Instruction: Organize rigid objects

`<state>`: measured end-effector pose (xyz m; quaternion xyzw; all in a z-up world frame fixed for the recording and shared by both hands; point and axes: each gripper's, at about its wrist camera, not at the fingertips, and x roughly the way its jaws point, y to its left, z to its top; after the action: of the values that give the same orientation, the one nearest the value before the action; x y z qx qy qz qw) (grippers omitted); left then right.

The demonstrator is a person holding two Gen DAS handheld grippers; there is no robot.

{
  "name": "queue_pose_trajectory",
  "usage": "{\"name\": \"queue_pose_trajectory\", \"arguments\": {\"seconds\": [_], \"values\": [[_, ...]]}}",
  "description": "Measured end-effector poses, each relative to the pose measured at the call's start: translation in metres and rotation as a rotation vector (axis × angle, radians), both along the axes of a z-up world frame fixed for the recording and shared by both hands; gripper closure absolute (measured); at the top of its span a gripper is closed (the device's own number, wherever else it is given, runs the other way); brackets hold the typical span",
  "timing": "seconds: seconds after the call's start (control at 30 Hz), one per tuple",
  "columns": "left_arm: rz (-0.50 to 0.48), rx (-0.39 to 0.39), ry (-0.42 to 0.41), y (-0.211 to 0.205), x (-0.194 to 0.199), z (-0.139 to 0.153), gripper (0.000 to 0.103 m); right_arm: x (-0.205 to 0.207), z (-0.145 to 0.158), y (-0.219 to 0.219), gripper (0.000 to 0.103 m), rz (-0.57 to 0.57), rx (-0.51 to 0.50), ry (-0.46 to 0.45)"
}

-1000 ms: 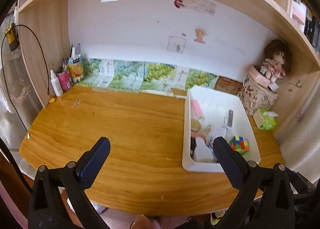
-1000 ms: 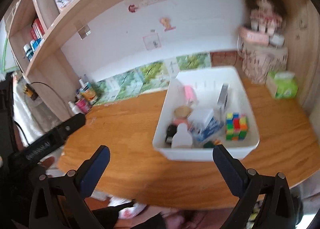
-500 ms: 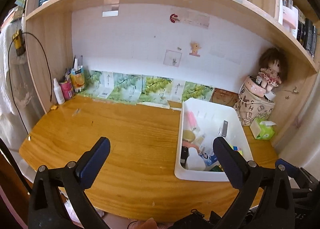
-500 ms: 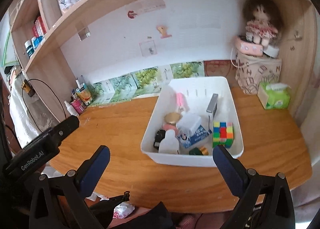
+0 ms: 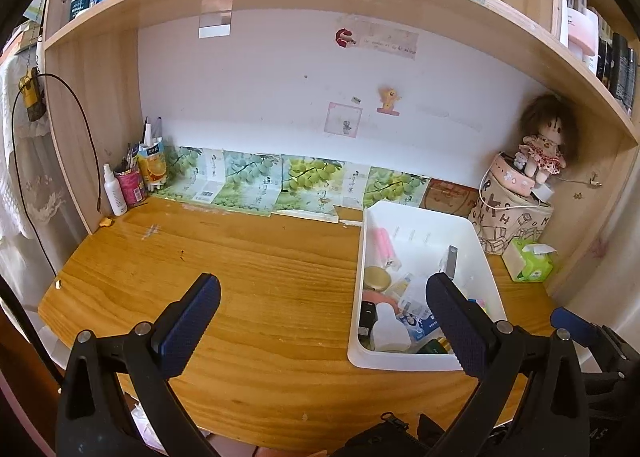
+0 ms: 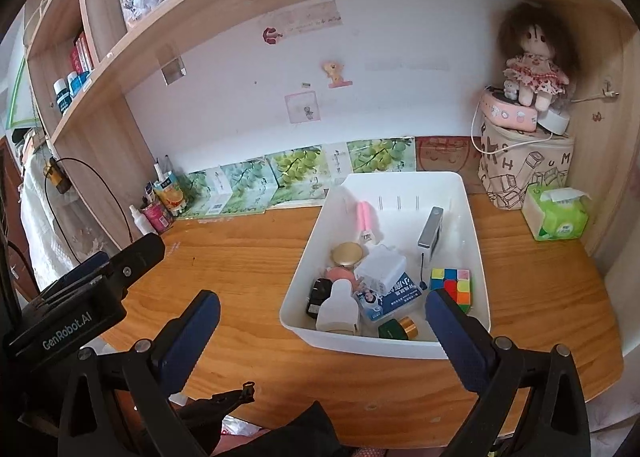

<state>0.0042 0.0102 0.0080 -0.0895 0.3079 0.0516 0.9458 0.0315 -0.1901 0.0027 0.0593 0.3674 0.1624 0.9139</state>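
A white plastic bin (image 6: 472,217) (image 5: 472,233) sits on the right half of the wooden desk (image 6: 248,257). It holds a colour cube (image 6: 452,284), a white bottle (image 6: 338,311), a blue-and-white box (image 6: 394,297), a gold-lidded jar (image 6: 347,254), a pink tube (image 6: 365,217), a grey device (image 6: 431,232) and a green-and-gold item (image 6: 398,328). My right gripper (image 6: 322,307) hangs open in front of the bin, empty. My left gripper (image 5: 322,291) is open and empty over the desk's front, left of the bin; its body shows at the left (image 6: 80,301) of the right wrist view.
A doll (image 6: 534,61) sits on a pink box atop a patterned bag (image 6: 524,169) at the back right, with a green tissue pack (image 6: 556,213) beside it. Bottles and a pen cup (image 5: 130,181) stand at the back left. A shelf of books runs overhead.
Both grippers have pulled back and risen from the desk, so the bin looks smaller and farther. Both stay open and empty.
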Motion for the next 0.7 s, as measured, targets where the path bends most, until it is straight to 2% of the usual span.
{"name": "queue_pose_trajectory", "arguments": {"seconds": [0.37,0.7], "values": [[-0.027,0.002,0.002,-0.008,-0.002,-0.004,0.001,-0.006,-0.002,-0.007,0.0,-0.031,-0.011,0.012],[0.0,0.008,0.078,-0.009,-0.011,-0.018,0.001,-0.014,-0.017,-0.007,0.0,-0.007,0.004,0.097]]}}
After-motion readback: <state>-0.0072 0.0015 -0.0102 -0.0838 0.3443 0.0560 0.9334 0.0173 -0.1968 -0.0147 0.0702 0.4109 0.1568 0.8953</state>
